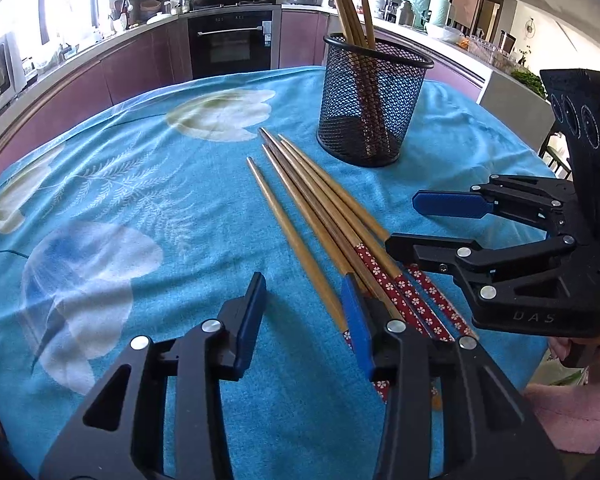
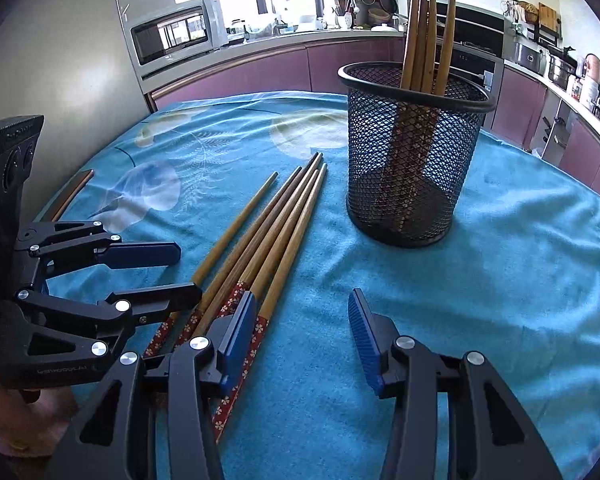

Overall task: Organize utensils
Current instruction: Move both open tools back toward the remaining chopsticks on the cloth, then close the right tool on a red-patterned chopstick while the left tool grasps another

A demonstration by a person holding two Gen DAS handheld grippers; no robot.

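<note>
Several wooden chopsticks (image 1: 320, 208) with red flowered handles lie side by side on the blue cloth; they also show in the right wrist view (image 2: 260, 232). A black mesh cup (image 1: 370, 100) stands behind them and holds several chopsticks upright; it also shows in the right wrist view (image 2: 412, 152). My left gripper (image 1: 304, 312) is open and empty, low over the handle ends. My right gripper (image 2: 304, 320) is open and empty, just right of the handles. Each gripper shows in the other's view: the right gripper (image 1: 404, 224), the left gripper (image 2: 188, 272).
The table is covered by a blue floral cloth (image 1: 140, 208). Kitchen counters, an oven (image 1: 230, 40) and a microwave (image 2: 176, 32) stand beyond the table. A pink cloth (image 1: 572, 420) lies at the near right edge.
</note>
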